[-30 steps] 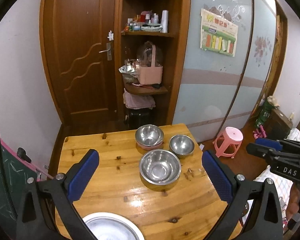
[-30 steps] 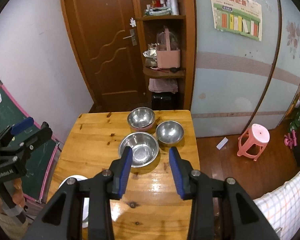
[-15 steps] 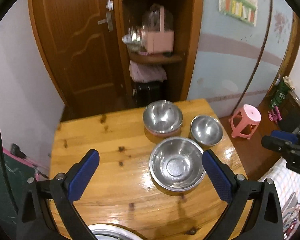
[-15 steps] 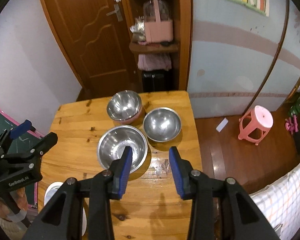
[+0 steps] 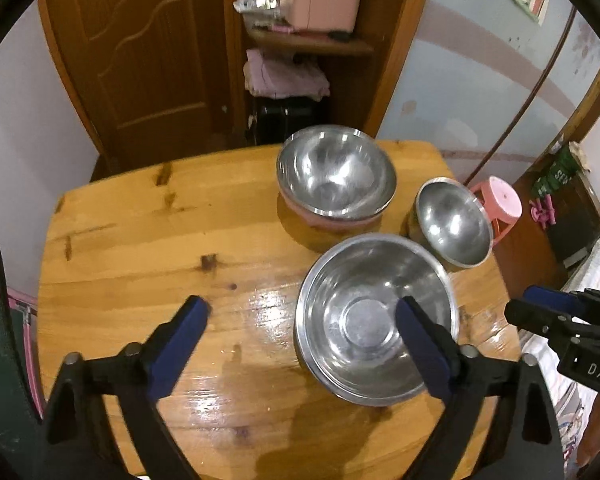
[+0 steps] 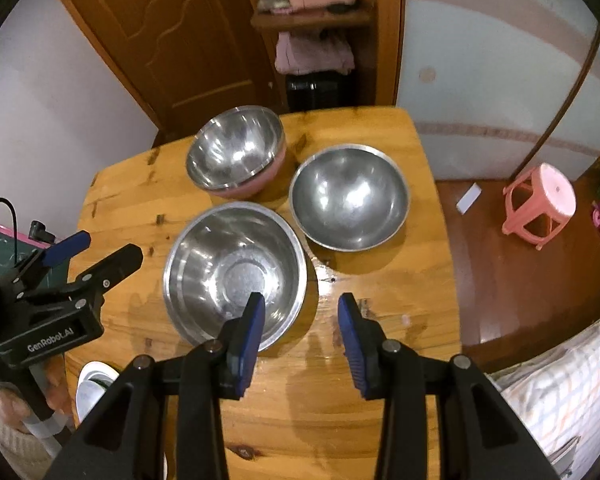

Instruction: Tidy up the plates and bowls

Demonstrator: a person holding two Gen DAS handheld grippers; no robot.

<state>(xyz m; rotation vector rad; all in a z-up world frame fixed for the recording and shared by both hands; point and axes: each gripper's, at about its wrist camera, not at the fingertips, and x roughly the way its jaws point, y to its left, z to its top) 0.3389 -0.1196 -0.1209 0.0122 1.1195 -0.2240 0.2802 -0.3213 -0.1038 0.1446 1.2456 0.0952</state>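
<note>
"GenRobot.AI" reads white on the left gripper (image 6: 66, 258); "DAS" shows on the right gripper (image 5: 556, 308), nearly cut off.

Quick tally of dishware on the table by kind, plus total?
Steel bowls: 3 — large bowl, small bowl, far bowl
Pink bowl under the far bowl: 1
White plate, partly hidden at the near-left edge: 1
Total: 5
</note>
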